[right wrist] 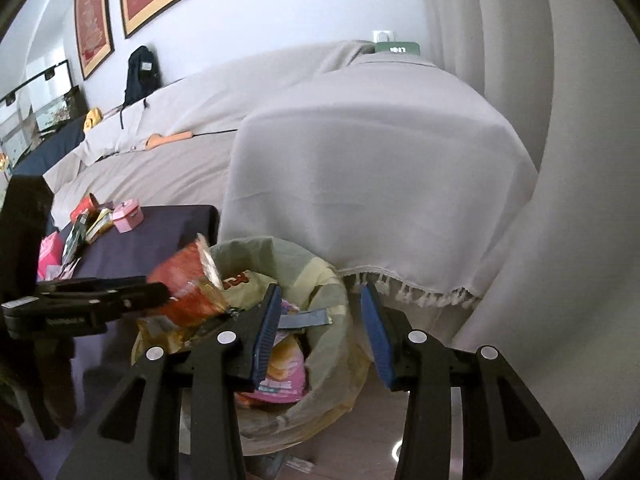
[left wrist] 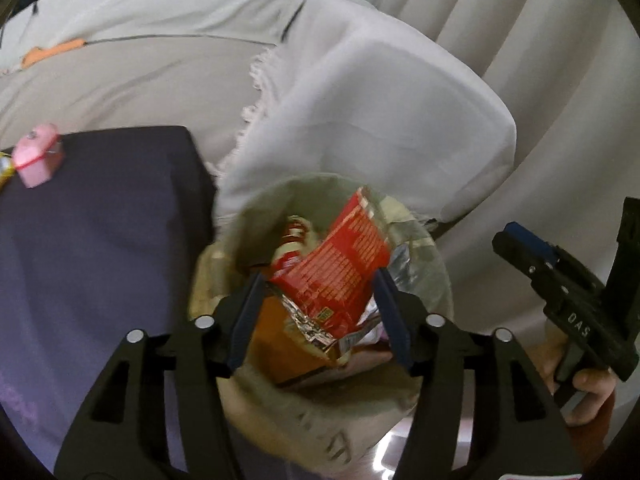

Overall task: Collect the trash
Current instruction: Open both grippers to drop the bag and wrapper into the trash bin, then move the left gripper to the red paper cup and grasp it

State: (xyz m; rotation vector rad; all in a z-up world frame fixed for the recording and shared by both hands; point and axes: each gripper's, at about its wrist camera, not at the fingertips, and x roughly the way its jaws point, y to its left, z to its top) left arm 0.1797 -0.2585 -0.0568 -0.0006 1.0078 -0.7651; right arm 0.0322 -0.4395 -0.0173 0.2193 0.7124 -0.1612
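The left claw (left wrist: 320, 312) hangs right over the bin (left wrist: 436, 264), so that whatever leaves it falls inside. A red wrapper (left wrist: 340, 264) sits between its jaws over the bin's mouth; the jaws stand fairly wide, and I cannot tell whether the pads are pressing on it or it is dropping free. The right claw (right wrist: 316, 328) is narrow-to-middling and holds nothing, with the bin's far rim showing through its gap; it seems held off to the side to leave the left claw room.

Count: one bin with a pale liner, holding at least three packets below the claws: an orange one (left wrist: 276, 340), a pink one (right wrist: 280, 376), and a yellow one (right wrist: 248, 284). On the bench (right wrist: 152, 240), up and left of the right claw, lie one pink box (right wrist: 128, 214) and roughly four more wrappers (right wrist: 86, 220) not yet collected.
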